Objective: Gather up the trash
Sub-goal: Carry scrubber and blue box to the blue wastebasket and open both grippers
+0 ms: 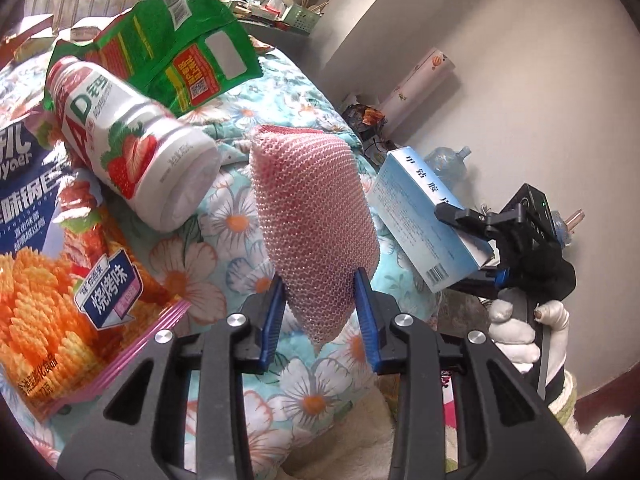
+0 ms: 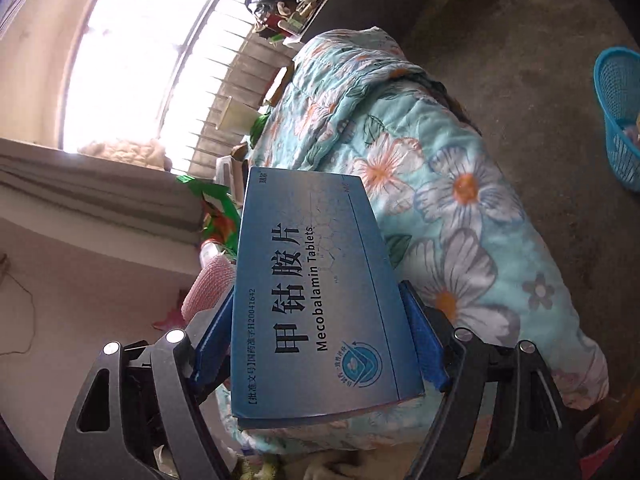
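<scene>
The left gripper [image 1: 320,312] has its blue pads clamped on the lower end of a pink foam net sleeve [image 1: 310,216], which stands upright between them above a turquoise floral quilt [image 1: 224,240]. On the quilt to the left lie a white strawberry drink bottle [image 1: 132,148] on its side, a green snack bag [image 1: 180,48] behind it, and an orange and blue chip bag [image 1: 60,280] at the near left. To the right, the right gripper [image 1: 470,236], held by a white-gloved hand [image 1: 516,332], is closed on a blue medicine box [image 1: 420,216]. In the right wrist view the right gripper [image 2: 320,352] squeezes the medicine box [image 2: 316,300], labelled Mecobalamin Tablets, on both long sides, held above the quilt [image 2: 440,184]. The pink sleeve [image 2: 208,284] shows just left of the box. A blue plastic basket [image 2: 620,120] stands on the floor at far right.
</scene>
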Demonstrator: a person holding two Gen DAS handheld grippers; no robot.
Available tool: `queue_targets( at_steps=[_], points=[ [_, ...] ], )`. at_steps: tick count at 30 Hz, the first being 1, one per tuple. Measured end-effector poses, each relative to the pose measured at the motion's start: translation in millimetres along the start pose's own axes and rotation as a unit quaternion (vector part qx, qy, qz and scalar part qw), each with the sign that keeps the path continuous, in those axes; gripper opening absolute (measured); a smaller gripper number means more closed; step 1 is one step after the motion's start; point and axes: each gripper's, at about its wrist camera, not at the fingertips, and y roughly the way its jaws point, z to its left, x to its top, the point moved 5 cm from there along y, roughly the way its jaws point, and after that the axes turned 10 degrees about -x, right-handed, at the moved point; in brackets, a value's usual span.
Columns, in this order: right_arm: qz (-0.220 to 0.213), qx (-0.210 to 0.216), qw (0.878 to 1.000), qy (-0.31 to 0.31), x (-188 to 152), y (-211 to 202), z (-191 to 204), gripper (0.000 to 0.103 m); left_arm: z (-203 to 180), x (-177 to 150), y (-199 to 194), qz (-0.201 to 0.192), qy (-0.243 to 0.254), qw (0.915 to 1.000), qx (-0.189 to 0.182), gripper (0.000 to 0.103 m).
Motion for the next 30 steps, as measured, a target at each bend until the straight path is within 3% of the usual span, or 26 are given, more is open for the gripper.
queue_targets(
  at_steps=[6,15,18,22,30],
  points=[
    [-0.058,0.056,0.996,0.037,11,-43,-22,0.075,-40,19,12,0.003,0.049,0.9988,0.002,0.031],
    [-0.171,0.068,0.980,0.078,33,-128,-77,0.075,-126,43,84,0.049,0.134,0.9892,-0.035,0.031],
    [-0.210,0.065,0.970,0.108,43,-151,-107,0.075,-158,49,120,0.069,0.164,0.9829,-0.046,0.031],
    [-0.249,0.018,0.958,0.140,47,-172,-151,0.075,-193,53,173,0.105,0.193,0.9739,-0.056,0.031],
    [-0.268,0.012,0.932,0.242,63,-163,-229,0.075,-221,39,286,0.209,0.230,0.9492,-0.046,0.032]
  ],
)
